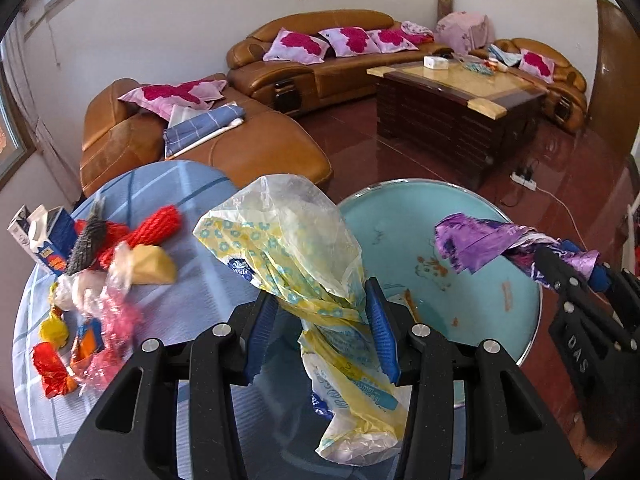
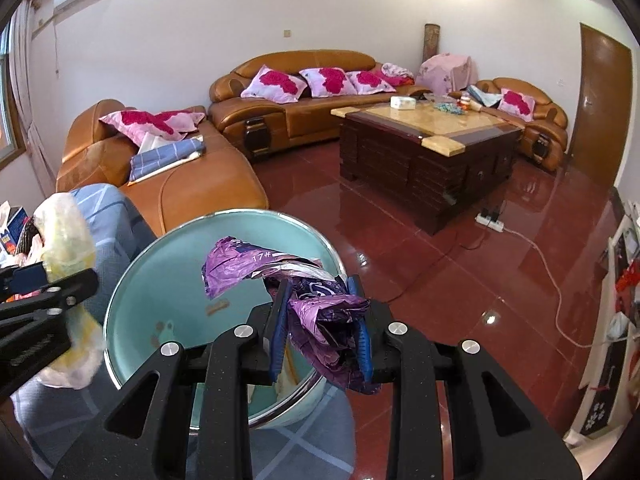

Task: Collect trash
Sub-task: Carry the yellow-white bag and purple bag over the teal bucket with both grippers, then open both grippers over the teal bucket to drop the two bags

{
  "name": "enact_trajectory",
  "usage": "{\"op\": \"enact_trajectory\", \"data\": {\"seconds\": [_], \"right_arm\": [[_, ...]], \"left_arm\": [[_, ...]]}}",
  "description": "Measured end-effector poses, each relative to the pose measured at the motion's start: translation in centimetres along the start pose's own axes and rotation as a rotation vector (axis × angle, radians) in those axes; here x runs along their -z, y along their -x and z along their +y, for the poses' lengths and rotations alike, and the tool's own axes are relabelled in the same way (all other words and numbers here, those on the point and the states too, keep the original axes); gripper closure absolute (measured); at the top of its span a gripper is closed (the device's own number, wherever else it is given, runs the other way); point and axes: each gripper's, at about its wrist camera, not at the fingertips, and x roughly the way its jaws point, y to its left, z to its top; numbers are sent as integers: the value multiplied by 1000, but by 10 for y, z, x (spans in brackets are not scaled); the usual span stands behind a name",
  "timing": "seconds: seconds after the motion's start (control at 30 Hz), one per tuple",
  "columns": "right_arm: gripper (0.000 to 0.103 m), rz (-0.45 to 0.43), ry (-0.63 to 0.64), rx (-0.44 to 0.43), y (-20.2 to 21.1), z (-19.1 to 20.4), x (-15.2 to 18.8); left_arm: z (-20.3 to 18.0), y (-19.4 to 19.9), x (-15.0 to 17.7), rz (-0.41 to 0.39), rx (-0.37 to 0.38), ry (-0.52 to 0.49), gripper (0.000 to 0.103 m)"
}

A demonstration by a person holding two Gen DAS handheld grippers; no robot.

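Observation:
My left gripper (image 1: 322,300) is shut on a yellow and clear tissue-pack wrapper (image 1: 296,240), held above the table beside the teal basin (image 1: 516,300). My right gripper (image 2: 322,300) is shut on a crumpled purple foil wrapper (image 2: 248,264), held over the teal basin (image 2: 160,280). The right gripper with the purple wrapper (image 1: 472,240) also shows in the left wrist view, over the basin's right side. The left gripper's wrapper (image 2: 64,232) shows at the left of the right wrist view.
A pile of trash lies on the blue checked tablecloth (image 1: 200,276): a red foam net (image 1: 152,228), a blue carton (image 1: 48,240), candy wrappers (image 1: 52,364). Beyond are a brown leather sofa (image 2: 296,112), a wooden coffee table (image 2: 432,148) and a power strip (image 2: 490,220).

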Motion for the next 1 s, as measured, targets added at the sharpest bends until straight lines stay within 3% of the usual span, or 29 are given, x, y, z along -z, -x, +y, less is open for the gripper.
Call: {"op": "enact_trajectory", "data": {"seconds": [0.1,0.27,0.33,0.43,0.53,0.8,1.0], "right_arm": [[68,15,9,-4,-5,3,3],[57,28,-31,-44,-4,-4,3],[55,14,-32,-48,-1,-3,2],[51,-12,-33,-43,6,-5,1],[37,-51,-62,-23,14,-9,-1],[24,-119,-40,-57,32,3,-4],[18,-139,-18,-77,43,19,-4]], "left_arm": [[-8,-9,0,22,8,-4,57],[-15,-23,-1,43,12,-25,47],[-17,-24,-1,38,3,-37,33],[-14,-21,-3,32,-1,-33,24],[-5,-14,-4,18,-35,-4,12],[31,12,3,-13,-95,70,6],[62,22,15,5,-124,136,6]]}}
